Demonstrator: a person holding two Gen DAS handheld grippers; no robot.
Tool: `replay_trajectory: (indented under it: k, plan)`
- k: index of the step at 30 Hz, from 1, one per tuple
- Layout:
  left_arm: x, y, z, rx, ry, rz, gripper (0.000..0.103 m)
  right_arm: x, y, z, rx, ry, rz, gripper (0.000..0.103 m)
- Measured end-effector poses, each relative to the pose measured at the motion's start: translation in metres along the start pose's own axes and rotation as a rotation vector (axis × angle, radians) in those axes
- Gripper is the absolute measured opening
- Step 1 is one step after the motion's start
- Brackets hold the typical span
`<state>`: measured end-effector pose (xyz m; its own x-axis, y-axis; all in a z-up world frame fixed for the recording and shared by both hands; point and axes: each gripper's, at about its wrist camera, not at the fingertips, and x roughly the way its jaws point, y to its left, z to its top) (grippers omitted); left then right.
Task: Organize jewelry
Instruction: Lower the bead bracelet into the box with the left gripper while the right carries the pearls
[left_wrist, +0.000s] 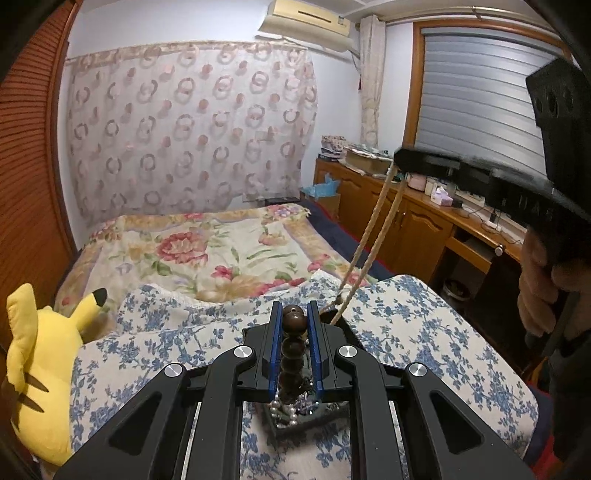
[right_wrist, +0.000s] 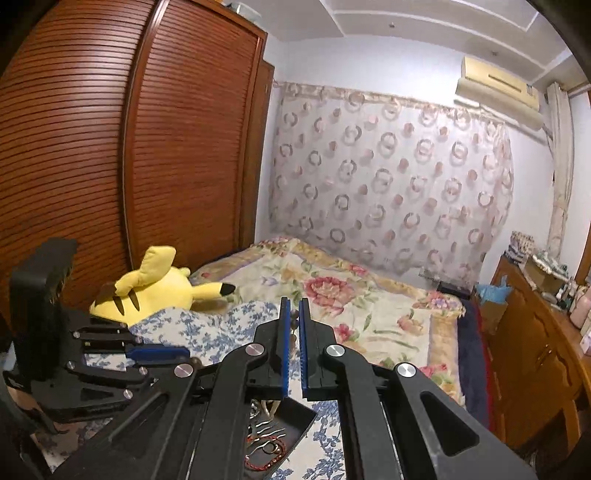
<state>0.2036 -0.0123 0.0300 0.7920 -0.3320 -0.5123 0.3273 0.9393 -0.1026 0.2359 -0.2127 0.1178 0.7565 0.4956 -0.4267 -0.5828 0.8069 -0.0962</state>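
Observation:
My left gripper (left_wrist: 293, 308) is shut on a strand of dark brown wooden beads (left_wrist: 291, 347), which runs back between its blue pads. A tan cord (left_wrist: 373, 229) climbs in two lines from the bead end to my right gripper (left_wrist: 400, 158), held high at the right and shut on it. In the right wrist view the right gripper (right_wrist: 294, 304) has its pads nearly together, with a little of the strand showing between them; the left gripper (right_wrist: 186, 354) is low at the left. A dark jewelry tray (left_wrist: 295, 428) with pearls lies below; a red bracelet and pins show in the tray (right_wrist: 295, 417).
The tray rests on a blue-flowered cloth (left_wrist: 424, 332) over a bed with a floral cover (left_wrist: 207, 243). A yellow plush toy (left_wrist: 40, 369) lies at the left by a slatted wooden wardrobe (right_wrist: 110, 147). A cluttered wooden cabinet (left_wrist: 424, 229) runs along the right. A hand (left_wrist: 539, 288) grips the right tool.

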Motion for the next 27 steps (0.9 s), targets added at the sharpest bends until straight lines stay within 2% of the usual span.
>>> replay_trajectory:
  k: [7, 11, 13, 15, 16, 22, 27]
  plan:
    - [0.026, 0.001, -0.001, -0.004, 0.038, -0.005, 0.012, 0.046, -0.002, -0.043, 0.019, 0.123, 0.047, 0.005]
    - [0.036, -0.001, -0.006, -0.003, 0.060, -0.018, 0.012, 0.058, -0.004, -0.063, 0.051, 0.174, 0.074, 0.006]
    - [0.039, -0.002, -0.007, 0.001, 0.067, -0.020, 0.012, 0.062, -0.004, -0.073, 0.060, 0.188, 0.072, 0.011]
    - [0.042, -0.003, -0.008, 0.000, 0.078, -0.023, 0.012, 0.063, -0.007, -0.078, 0.073, 0.197, 0.071, 0.021]
    - [0.043, -0.003, -0.008, 0.000, 0.082, -0.027, 0.012, 0.062, -0.008, -0.081, 0.080, 0.199, 0.070, 0.023]
    - [0.038, -0.005, -0.013, -0.002, 0.083, -0.035, 0.013, 0.053, -0.010, -0.097, 0.094, 0.210, 0.066, 0.023]
    - [0.027, -0.002, -0.020, -0.002, 0.082, -0.031, 0.024, 0.033, 0.001, -0.124, 0.101, 0.230, 0.066, 0.023]
